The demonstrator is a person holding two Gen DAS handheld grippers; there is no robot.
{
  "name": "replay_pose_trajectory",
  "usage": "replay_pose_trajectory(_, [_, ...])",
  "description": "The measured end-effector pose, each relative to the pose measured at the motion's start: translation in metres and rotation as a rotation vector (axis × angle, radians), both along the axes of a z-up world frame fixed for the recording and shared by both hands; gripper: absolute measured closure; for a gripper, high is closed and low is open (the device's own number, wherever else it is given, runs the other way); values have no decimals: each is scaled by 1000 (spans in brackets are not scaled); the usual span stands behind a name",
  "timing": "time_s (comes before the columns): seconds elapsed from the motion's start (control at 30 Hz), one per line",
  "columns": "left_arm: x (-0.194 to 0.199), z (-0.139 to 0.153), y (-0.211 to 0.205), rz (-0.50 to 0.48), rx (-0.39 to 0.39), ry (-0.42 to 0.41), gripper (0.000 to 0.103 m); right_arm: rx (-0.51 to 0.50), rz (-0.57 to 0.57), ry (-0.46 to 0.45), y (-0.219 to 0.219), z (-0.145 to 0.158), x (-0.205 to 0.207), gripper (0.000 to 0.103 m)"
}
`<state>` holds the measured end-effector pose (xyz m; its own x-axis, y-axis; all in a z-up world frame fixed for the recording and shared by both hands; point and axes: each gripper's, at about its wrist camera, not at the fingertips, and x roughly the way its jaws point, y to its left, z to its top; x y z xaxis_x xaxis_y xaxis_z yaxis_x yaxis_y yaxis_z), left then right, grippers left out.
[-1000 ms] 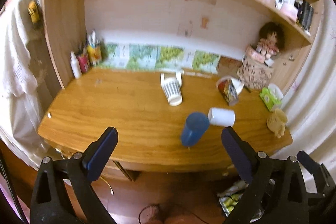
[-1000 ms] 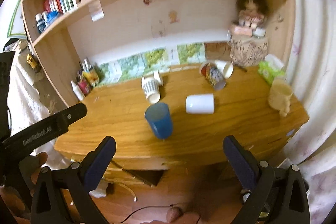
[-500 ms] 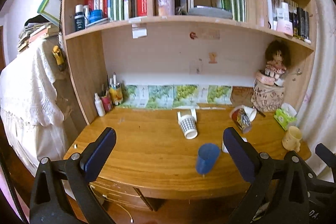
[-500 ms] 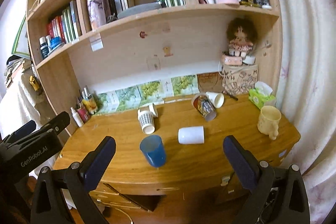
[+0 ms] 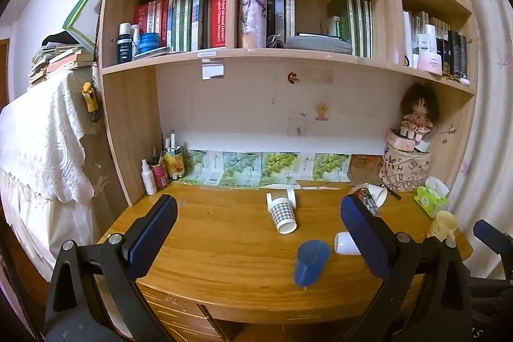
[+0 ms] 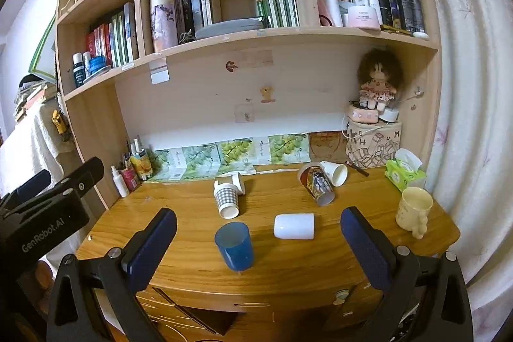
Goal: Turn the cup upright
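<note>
Cups all over my counter right now. Blue cup stands upright near the front edge, mouth up, not touching anything. White cup lies on its side just at its 2 o'clock, apart from it. Checked cup is tipped over too, further back at roughly 12 o'clock from the blue one, mouth toward me. Printed cup lies tilted at about 1 o'clock, with another white cup right behind it. Yellow mug sits upright way over at 3 o'clock near the counter's edge.

My right claw is spread wide and holding nothing, hanging in front of the counter. Left claw same deal: wide open, empty, short of the counter. From the left camera the blue cup shows at 5 o'clock.
</note>
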<state>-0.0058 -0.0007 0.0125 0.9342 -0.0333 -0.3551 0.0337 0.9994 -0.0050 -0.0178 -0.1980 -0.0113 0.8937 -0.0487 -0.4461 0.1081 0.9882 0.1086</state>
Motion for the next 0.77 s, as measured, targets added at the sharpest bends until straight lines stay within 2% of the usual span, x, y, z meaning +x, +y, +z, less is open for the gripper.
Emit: replay_pose_trajectory(0.77, [11,-3,-8,45,17,15,1,1,36,70,-10,-9,24,1])
